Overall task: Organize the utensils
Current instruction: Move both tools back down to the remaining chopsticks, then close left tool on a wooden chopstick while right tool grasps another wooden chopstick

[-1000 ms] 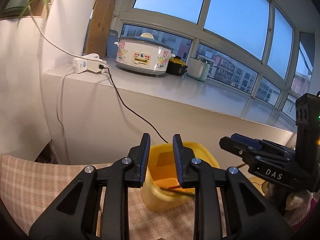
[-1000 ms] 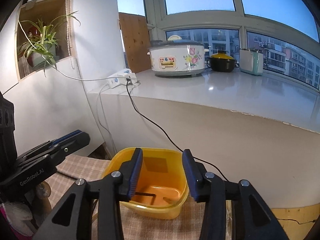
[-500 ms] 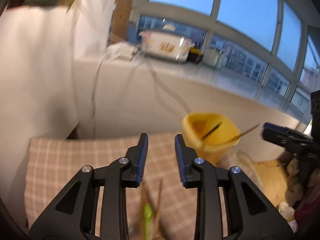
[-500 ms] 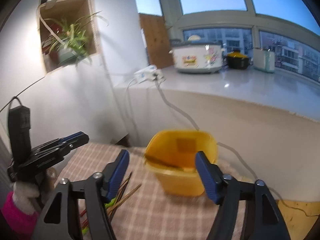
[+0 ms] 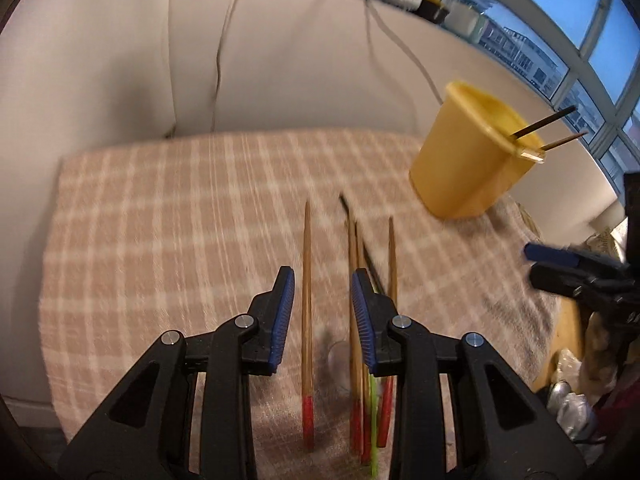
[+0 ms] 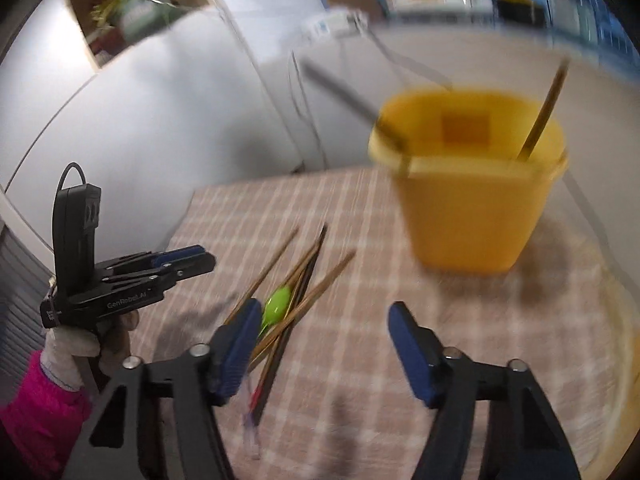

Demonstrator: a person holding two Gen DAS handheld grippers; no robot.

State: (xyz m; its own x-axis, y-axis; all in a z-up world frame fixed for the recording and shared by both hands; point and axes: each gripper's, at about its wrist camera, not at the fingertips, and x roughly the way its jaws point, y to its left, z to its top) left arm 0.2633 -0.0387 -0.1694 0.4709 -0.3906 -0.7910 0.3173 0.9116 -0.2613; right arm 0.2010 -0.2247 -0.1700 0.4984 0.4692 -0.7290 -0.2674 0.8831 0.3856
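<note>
Over the bench: both grippers tip down toward loose chopsticks [image 5: 307,312] on the checked cloth [image 5: 160,220] — I read this as lining up the next pickup.
Left gripper [image 5: 322,292]: jaws part-open, gripping nothing; one red-ended chopstick lies below the gap, untouched.
Right gripper [image 6: 320,322]: jaws have just been closing from wider yet stand well apart, nothing between them.
Yellow tub [image 5: 472,160]: upright at the cloth's far right, two sticks leaning on its rim — the sorting target, I judge.
Pile: sticks cross over a green spoon [image 6: 277,302], so a single one is hard to isolate.
Unclear: motion blur smears the pile; stick count uncertain, lower ends run under my jaws.
</note>
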